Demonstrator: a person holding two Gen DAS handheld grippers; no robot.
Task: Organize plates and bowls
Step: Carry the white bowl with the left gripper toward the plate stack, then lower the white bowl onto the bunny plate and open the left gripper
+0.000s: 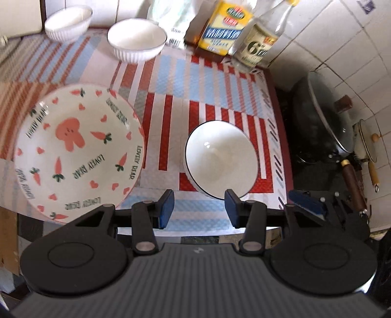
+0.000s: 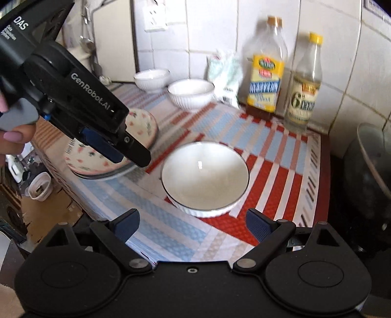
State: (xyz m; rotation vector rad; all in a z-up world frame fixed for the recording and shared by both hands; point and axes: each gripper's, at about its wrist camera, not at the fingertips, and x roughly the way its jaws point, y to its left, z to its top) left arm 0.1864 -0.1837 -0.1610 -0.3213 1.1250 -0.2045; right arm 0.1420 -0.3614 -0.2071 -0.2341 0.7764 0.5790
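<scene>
Nearest us in the left wrist view, our left gripper (image 1: 199, 208) hangs above the striped mat (image 1: 202, 80), its blue pads parted with nothing between them. Just beyond its tips sits the white bowl (image 1: 221, 159) with the dark rim, upright and empty on the mat's red stripes. We take that bowl as our landmark.

Left of the bowl, apart from it, lies the carrot bowl (image 1: 78, 149), printed with a rabbit, hearts and carrots; from the right wrist view it seems to rest on a grey plate (image 2: 114, 175), though blur and the left gripper hide most of that. Behind the bowl, near the tiled wall, stand two more ribbed white bowls (image 1: 136, 42) (image 1: 68, 23), side by side and not touching. Right of those, still behind the bowl, we see an oil bottle (image 1: 226, 25), a vinegar bottle (image 1: 261, 41) and a white bag (image 1: 171, 19). Right of the bowl, off the mat, a dark wok (image 1: 322, 117) leans under a glass lid.

Our right gripper (image 2: 193, 226) hovers on the near side of the bowl, fingers spread wide and empty.
</scene>
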